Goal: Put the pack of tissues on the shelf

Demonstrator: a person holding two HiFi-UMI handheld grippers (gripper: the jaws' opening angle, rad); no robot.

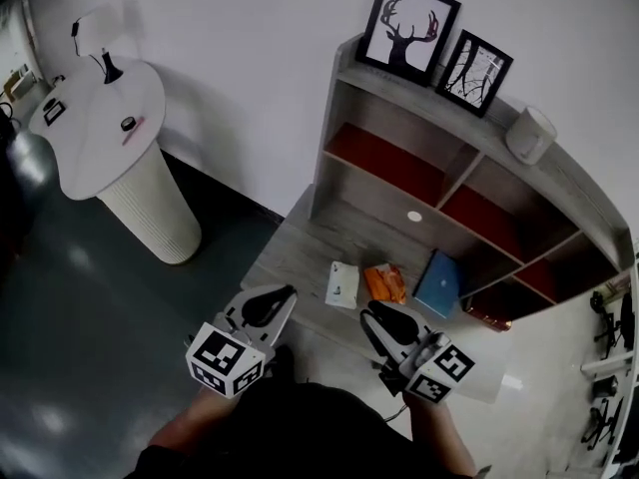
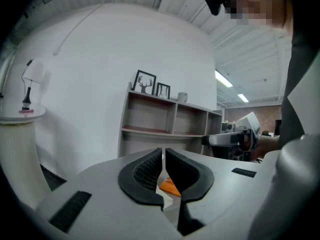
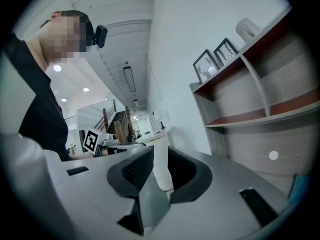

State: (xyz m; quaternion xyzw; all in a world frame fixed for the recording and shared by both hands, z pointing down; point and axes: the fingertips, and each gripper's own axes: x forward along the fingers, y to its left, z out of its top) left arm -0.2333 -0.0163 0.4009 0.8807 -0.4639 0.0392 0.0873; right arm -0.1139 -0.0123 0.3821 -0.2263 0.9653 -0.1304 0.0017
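We hold the left tongs (image 1: 283, 297) closed and empty, and the right tongs (image 1: 371, 315) slightly apart with nothing between them. The pack of tissues (image 1: 342, 284) lies on the worktop (image 1: 290, 252) just beyond both, beside an orange packet (image 1: 385, 283) and near a blue book (image 1: 439, 283), before the shelf (image 1: 334, 133).

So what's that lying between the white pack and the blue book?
An orange packet lies between the white pack and the blue book, seen in the head view.
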